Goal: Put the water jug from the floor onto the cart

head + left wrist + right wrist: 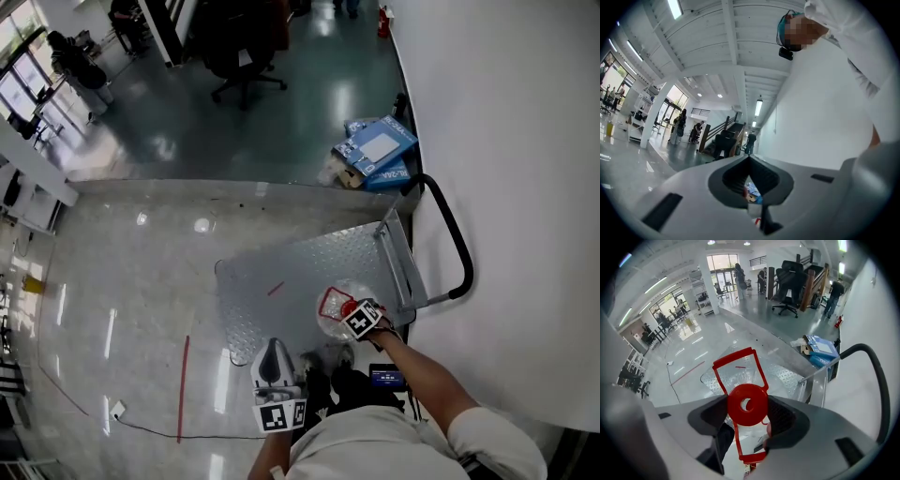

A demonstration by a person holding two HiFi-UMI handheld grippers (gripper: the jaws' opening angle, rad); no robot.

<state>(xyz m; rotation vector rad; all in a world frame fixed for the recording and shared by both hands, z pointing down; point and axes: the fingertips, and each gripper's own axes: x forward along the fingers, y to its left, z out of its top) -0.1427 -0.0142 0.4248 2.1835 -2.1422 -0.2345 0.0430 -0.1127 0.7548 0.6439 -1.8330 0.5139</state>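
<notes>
A clear plastic water jug point(342, 295) with a red cap and a red handle point(738, 367) hangs over the near right corner of the cart. My right gripper point(347, 316) is shut on the jug's red cap point(747, 404), one jaw on each side of the neck. The cart point(300, 267) is a flat steel checker-plate deck with a black push handle point(457, 239) on its right side, against the white wall. My left gripper point(273, 352) is held near my body, short of the cart's near edge, jaws together and holding nothing; its own view point(751, 187) looks at the ceiling.
Blue cardboard boxes point(379, 152) lie on the floor beyond the cart by the wall. A black office chair point(246, 58) stands farther back. A red tape line point(183, 384) and a thin cable point(141, 427) run over the glossy floor on the left.
</notes>
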